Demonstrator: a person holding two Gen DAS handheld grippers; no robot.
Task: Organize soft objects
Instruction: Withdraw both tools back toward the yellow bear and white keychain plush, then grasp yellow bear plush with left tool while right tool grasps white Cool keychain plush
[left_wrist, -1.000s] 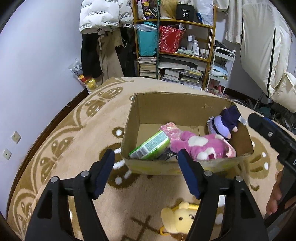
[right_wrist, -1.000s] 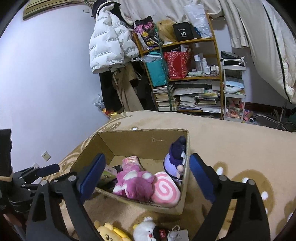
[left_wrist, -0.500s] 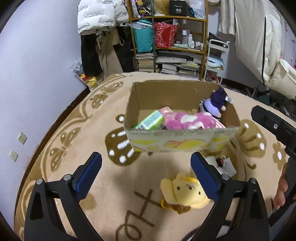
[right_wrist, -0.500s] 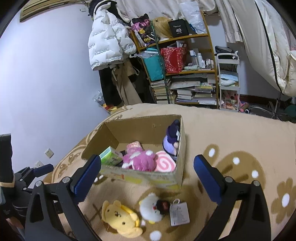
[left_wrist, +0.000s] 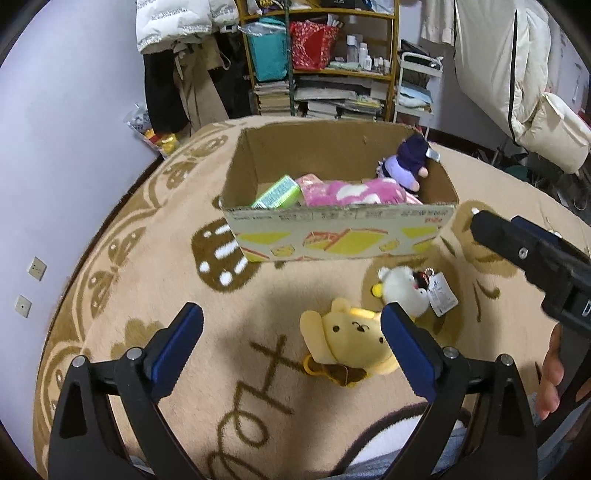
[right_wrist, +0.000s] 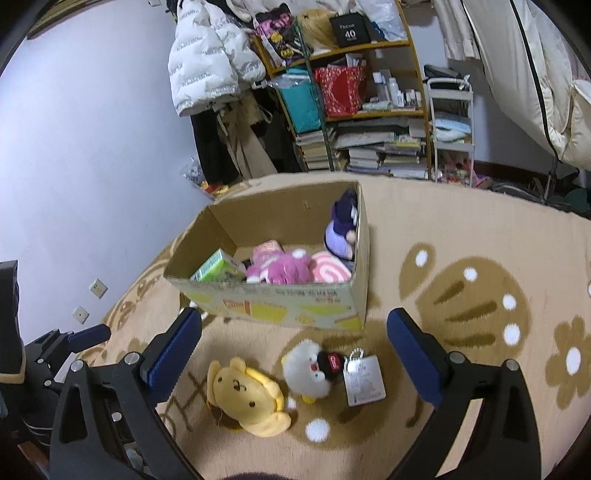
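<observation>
On the rug nearest the cameras, both grippers, left (left_wrist: 291, 332) and right (right_wrist: 293, 341), hang empty with fingers spread wide. Just beyond them lie a yellow plush (right_wrist: 245, 400) and a white plush (right_wrist: 308, 369), side by side, short of the box (right_wrist: 291, 306), which already holds pink and purple toys. The step looks like reaching for a pickup: next, lower over one plush, close, and lift it into the box.
</observation>
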